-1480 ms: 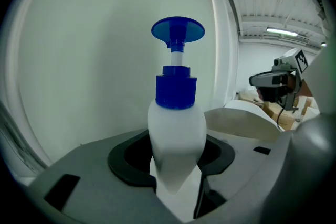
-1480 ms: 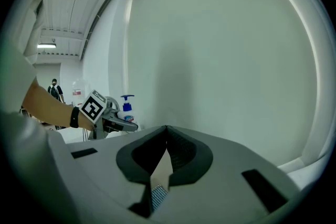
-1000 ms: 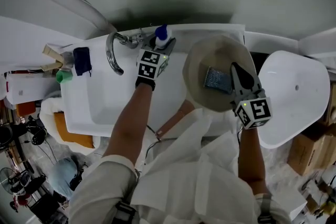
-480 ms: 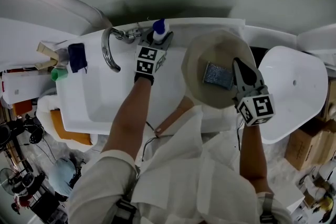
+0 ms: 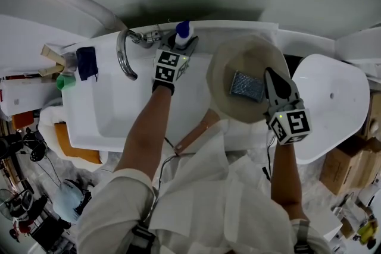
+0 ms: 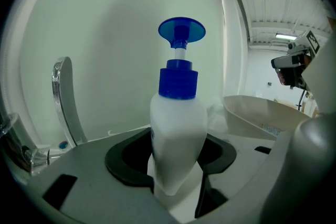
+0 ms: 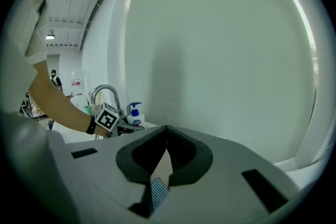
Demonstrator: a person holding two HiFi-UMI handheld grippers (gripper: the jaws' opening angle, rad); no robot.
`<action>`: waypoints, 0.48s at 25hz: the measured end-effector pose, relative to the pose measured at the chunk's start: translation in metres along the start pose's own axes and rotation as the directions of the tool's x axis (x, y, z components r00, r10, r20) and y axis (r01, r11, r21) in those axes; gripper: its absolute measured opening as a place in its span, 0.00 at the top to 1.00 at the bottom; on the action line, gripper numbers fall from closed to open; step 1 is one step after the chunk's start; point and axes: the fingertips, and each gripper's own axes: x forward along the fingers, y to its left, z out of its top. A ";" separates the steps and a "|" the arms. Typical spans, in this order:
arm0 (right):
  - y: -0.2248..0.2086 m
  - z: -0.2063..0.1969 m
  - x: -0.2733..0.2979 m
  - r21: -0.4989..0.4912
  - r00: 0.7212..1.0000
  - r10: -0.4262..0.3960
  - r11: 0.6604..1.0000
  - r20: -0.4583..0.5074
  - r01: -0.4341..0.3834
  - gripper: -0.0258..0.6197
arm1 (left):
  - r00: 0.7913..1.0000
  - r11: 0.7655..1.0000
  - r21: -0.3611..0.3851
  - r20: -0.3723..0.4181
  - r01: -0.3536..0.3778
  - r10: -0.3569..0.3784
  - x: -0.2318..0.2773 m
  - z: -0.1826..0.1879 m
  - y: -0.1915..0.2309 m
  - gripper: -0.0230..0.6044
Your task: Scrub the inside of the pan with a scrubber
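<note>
the left gripper (image 5: 180, 46) stands around the soap bottle (image 5: 183, 33) at the back rim of the sink (image 5: 107, 122). its jaws have just been opening; the bottle is between them but looks released, not squeezed. if this gripper is drawn back crooked, a jaw may catch the bottle and tip it into the basin.

the right gripper (image 5: 269, 75) is clenched, with nothing clearly between its tips. the scrubber (image 5: 247, 85) lies inside the pan (image 5: 229, 65), just beside this gripper and partly under it. i cannot tell if an edge of it is pinched. if not, a push would only slide the scrubber and not scrub.

the pan sits at the right end of the sink with its handle (image 5: 196, 135) toward the person. no gripper holds it, so hard rubbing could turn it or shove it off the rim.

the sink is white and smooth, probably slippery, with a chrome faucet (image 5: 124, 56). behind it is a plain pale wall. a white rounded fixture (image 5: 333, 98) stands at the right, with cardboard boxes (image 5: 342, 171) below it and clutter on the floor at the left.
</note>
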 end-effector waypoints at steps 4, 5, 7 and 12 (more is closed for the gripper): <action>-0.001 0.000 -0.002 -0.002 1.000 -0.001 1.000 -0.001 0.001 0.95 | 1.000 1.000 0.003 0.005 -0.007 0.007 -0.001 0.000 -0.001 0.54; -0.002 0.000 -0.002 -0.003 1.000 -0.002 1.000 -0.001 0.002 0.95 | 1.000 1.000 0.008 0.011 -0.008 0.007 -0.002 0.003 -0.001 0.51; -0.003 0.000 -0.003 -0.005 1.000 -0.004 1.000 -0.001 0.004 0.95 | 1.000 0.999 0.029 0.014 -0.012 0.011 -0.007 0.005 -0.004 0.47; 0.001 0.003 -0.003 -0.013 1.000 -0.003 1.000 0.009 0.003 0.95 | 0.998 0.997 0.049 0.000 -0.060 0.060 -0.030 0.000 0.000 0.44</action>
